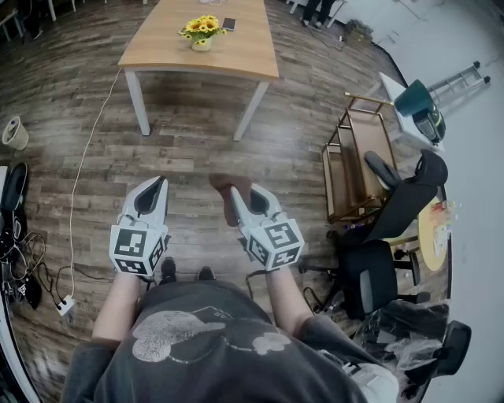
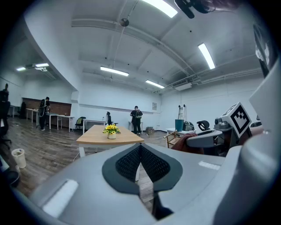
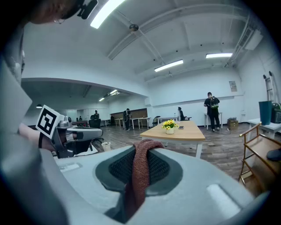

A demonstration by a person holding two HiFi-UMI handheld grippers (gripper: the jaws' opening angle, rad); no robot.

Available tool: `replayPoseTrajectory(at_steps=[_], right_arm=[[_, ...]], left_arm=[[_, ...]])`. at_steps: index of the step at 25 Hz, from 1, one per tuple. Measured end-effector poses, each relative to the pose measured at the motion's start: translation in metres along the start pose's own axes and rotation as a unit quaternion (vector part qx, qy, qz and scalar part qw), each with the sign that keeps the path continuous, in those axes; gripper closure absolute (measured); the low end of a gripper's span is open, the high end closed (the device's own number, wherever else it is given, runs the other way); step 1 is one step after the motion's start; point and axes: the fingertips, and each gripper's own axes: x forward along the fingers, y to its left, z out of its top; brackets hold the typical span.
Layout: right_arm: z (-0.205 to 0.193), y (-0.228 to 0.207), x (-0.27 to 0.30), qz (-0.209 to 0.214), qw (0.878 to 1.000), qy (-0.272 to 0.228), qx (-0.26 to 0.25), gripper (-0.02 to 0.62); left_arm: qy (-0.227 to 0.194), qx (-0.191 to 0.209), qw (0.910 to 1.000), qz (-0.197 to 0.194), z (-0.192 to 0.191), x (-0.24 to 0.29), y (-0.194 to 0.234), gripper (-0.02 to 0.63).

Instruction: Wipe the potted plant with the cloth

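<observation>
A potted plant [image 1: 201,31] with yellow flowers in a pale pot stands on a wooden table [image 1: 236,55] well ahead of me; it also shows as the potted plant [image 2: 111,131] in the left gripper view and the potted plant [image 3: 169,126] in the right gripper view. My right gripper [image 1: 234,197] is shut on a reddish-brown cloth [image 1: 228,189], and the cloth [image 3: 139,176] hangs pinched between its pads. My left gripper [image 1: 155,189] is shut with nothing in it, level with the right one over the wooden floor. Both are far short of the table.
A phone [image 1: 228,24] lies on the table beside the plant. A brass cart [image 1: 354,161] and black office chairs [image 1: 378,268] stand at my right. A white cable [image 1: 83,169] and power strip [image 1: 64,305] run along the floor at left, near a small bin [image 1: 14,132]. People stand far off.
</observation>
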Motion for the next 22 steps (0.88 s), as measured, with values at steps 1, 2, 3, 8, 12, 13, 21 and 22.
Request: replayPoseTrajectory(at_steps=[1,2,3,8,12,13,21,22], right_arm=[[0.000,0.000,-0.001,0.001,1.000,0.000,-0.001,0.554],[-0.001,0.000,-0.002,0.003,1.000,0.001,-0.001,0.554],[-0.001,0.000,-0.003,0.004,1.000,0.001,-0.001,0.554],[-0.004,-0.001,-0.007,0.008,1.000,0.004,0.003,0.554],[-0.007,-0.005,-0.011,0.017,1.000,-0.002,0.015,0.554],[-0.007,-0.004,-0.011,0.023,1.000,-0.006,0.020,0.554],[-0.025,-0.013,-0.018,0.032,0.998,-0.022,0.054,0.552],[-0.027,-0.014,-0.019,0.031,0.998,-0.021,0.056,0.552]], left_arm=[[0.000,0.001,1.0000,0.001,0.000,0.000,-0.001,0.588],[0.001,0.002,1.0000,0.001,0.000,0.000,-0.002,0.588],[0.001,0.003,1.0000,0.001,0.000,0.000,-0.003,0.588],[0.009,0.005,1.0000,0.000,-0.006,0.001,-0.011,0.588],[0.009,0.008,0.9999,0.003,-0.008,0.000,-0.019,0.588],[0.009,0.009,0.9999,0.005,-0.009,-0.001,-0.020,0.588],[0.016,-0.010,0.9992,0.035,-0.036,-0.011,-0.021,0.588],[0.014,-0.015,0.9991,0.038,-0.036,-0.012,-0.019,0.588]])
